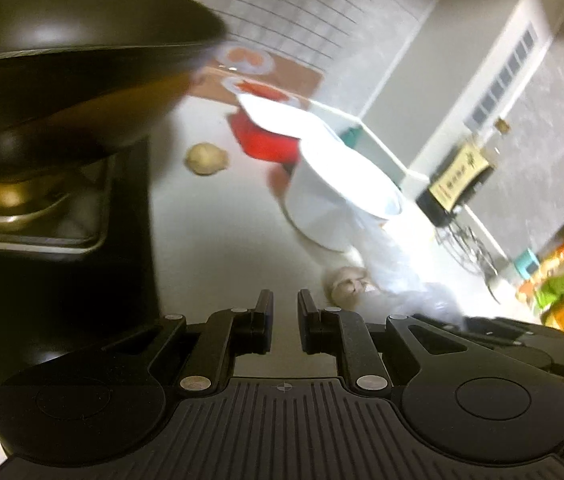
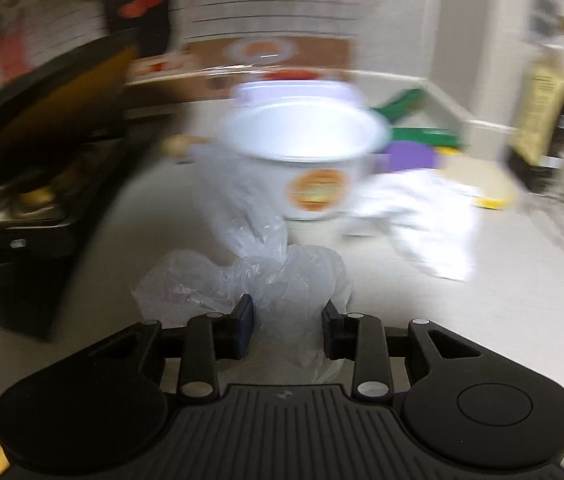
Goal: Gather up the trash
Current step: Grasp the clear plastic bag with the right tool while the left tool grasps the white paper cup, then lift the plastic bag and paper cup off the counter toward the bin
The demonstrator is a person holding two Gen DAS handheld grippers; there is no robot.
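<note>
- Your right gripper (image 2: 287, 330) has its fingers narrowed around the crumpled plastic bag (image 2: 266, 276) on the white counter (image 2: 422, 300); squeeze until the film cannot slip
- Lift gently, since the bag trails up to the white cup (image 2: 310, 160) and may tip it
- Your left gripper (image 1: 285, 320) is nearly closed on nothing; keep it clear of the black bin (image 1: 54, 128) at your left, lid raised

Ahead of you the worktop (image 1: 218, 240) lies bare between the black bin (image 1: 42, 240) with its raised lid on the left and the white cup (image 2: 310, 160) beyond; crumpled plastic (image 2: 266, 276) clutters the near middle.
</note>
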